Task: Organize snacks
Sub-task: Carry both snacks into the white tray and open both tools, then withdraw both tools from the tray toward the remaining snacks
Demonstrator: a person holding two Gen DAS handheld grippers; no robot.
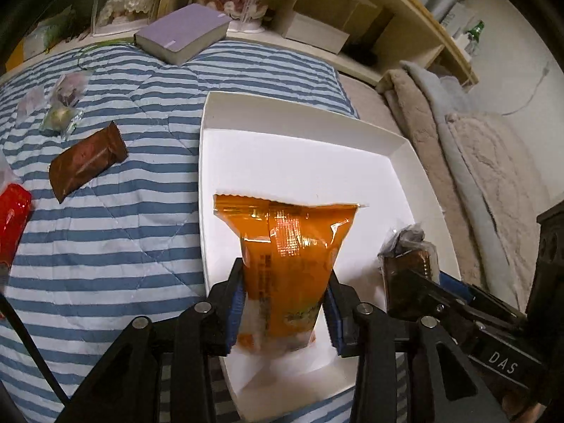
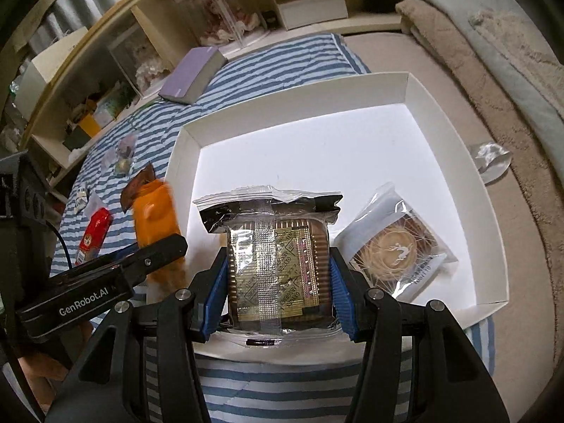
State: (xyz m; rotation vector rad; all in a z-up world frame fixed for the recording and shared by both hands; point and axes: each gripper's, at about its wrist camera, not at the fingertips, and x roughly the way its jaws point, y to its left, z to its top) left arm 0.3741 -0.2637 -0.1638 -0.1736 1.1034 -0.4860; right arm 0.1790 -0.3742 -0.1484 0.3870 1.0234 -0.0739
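We see the orange packet (image 1: 289,264) only in part: its lower end goes soft and blurred between the left gripper (image 1: 285,313) pads, and its print is unreadable. In the right wrist view that packet (image 2: 157,218) is smeared and half hidden behind the left gripper's finger. The red packet (image 1: 12,218) is cut off at the left wrist view's left edge. The dark biscuit pack (image 1: 410,264) there is largely hidden behind the right gripper (image 2: 278,282). The small wrapped sweets (image 1: 61,105) on the striped bedcover (image 1: 123,246) are too small for us to identify.
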